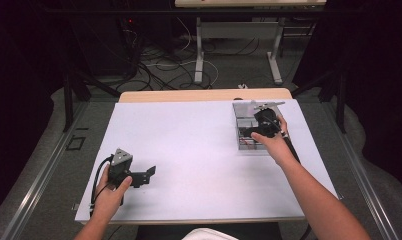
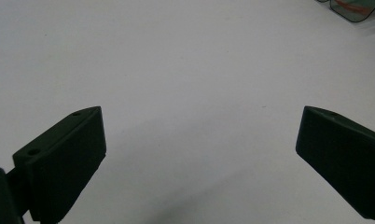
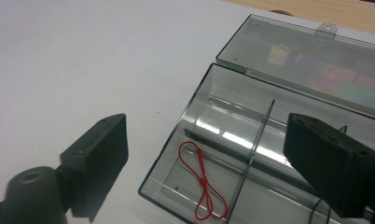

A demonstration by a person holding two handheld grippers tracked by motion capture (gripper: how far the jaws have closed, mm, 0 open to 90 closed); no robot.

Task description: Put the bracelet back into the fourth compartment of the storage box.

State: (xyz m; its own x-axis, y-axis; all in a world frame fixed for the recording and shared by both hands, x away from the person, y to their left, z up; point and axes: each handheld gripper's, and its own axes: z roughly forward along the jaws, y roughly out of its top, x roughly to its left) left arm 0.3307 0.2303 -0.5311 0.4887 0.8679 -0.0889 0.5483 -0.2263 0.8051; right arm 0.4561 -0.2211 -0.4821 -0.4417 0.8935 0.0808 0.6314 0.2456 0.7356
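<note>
A clear plastic box (image 3: 269,154) sits open toward the far right of the white tabletop (image 1: 189,140), its lid (image 3: 311,65) folded back flat behind it. A red string (image 3: 202,182), looped into a figure-eight, lies loose on the floor of the box's near compartment, just beside the thin divider. The right gripper (image 3: 223,158) hovers over the box, its fingers (image 3: 332,165) spread wide with nothing between them; the string lies below the gap, untouched by either one. The left gripper (image 1: 139,176) rests well away from the box, low over the bare tabletop near the front left, its fingers (image 2: 64,161) also wide apart and empty.

The step in hand looks like the moment just after the string is set down in the box. The next move probably calls for lifting the right gripper clear of the box walls without snagging the string, then reaching behind the box for the lid's free edge to swing it shut. The string is thin and light, so a brushing finger could drag it out.
</note>
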